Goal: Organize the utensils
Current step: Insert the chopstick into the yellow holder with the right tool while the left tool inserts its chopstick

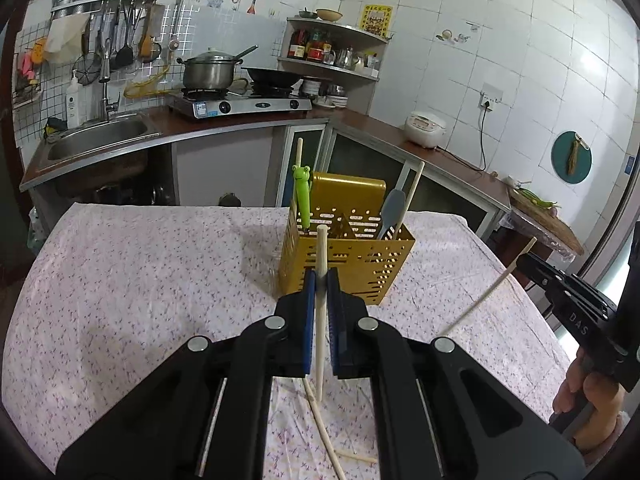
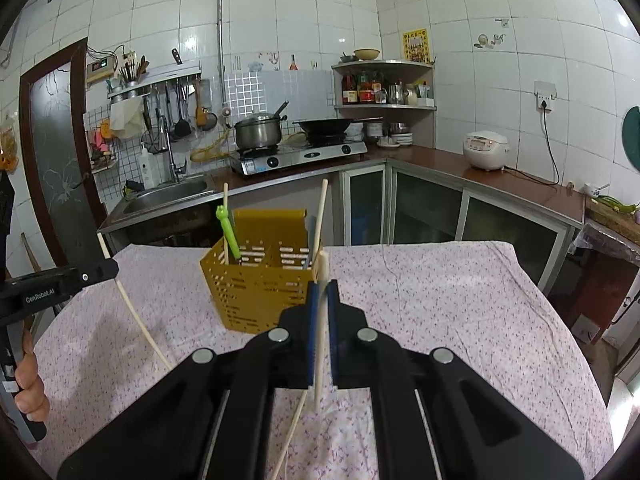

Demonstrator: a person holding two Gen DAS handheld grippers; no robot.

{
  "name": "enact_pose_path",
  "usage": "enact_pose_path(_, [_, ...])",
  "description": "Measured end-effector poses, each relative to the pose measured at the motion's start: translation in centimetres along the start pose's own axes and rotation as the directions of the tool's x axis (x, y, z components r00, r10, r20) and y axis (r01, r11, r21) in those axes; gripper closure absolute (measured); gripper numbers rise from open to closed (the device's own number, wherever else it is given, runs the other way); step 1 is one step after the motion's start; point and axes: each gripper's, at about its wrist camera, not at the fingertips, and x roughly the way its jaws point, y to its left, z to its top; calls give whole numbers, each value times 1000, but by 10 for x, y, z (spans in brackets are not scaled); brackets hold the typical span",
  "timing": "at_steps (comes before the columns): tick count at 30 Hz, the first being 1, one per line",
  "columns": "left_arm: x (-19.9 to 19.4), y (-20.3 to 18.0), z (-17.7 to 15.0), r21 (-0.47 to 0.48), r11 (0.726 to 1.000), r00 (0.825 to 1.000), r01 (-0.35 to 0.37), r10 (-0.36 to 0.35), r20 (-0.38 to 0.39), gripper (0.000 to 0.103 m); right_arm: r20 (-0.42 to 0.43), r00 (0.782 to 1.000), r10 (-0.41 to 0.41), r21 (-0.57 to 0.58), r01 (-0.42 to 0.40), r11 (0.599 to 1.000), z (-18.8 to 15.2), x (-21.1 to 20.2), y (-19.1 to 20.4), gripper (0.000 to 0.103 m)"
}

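Note:
A yellow perforated utensil holder (image 1: 348, 260) stands on the floral tablecloth, also in the right wrist view (image 2: 260, 288). It holds a green frog-topped utensil (image 1: 302, 196), a grey spatula (image 1: 390, 208) and chopsticks. My left gripper (image 1: 320, 280) is shut on a pale wooden chopstick (image 1: 320, 320), held upright just in front of the holder. My right gripper (image 2: 322, 290) is shut on another chopstick (image 2: 320, 344), near the holder's right front corner. Each gripper shows in the other's view, the right (image 1: 532, 264) and the left (image 2: 100, 270).
More chopsticks (image 1: 324, 432) lie on the cloth (image 1: 140, 280) below my left gripper, and one (image 2: 292, 432) below my right. Behind the table run a counter with a sink (image 1: 100, 140), a stove with a pot (image 1: 210, 70) and a rice cooker (image 1: 425, 130).

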Motion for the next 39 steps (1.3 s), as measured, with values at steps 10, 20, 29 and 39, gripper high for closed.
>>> enact_pose_path(10, [-2,-8,34,25,999,999,-27,27,28,98,32,999,8,-20,-7,1000,27,5,7,98])
enact_pose_path(20, [0,-21,89,47,998,995,-52,48,86,98,86,996,29,-10,-28,1000,83,11,14,98])
enact_pose_path(29, [-2,-41,142,94,994,981,-63,44,188,98,143,989,37,-2,-37,999,134,32,24,99])
enact_pose_path(39, [55,-26,139,86,994,988,-73,60,140,98,91,995,35,-8,-34,999,125,75,24,99])
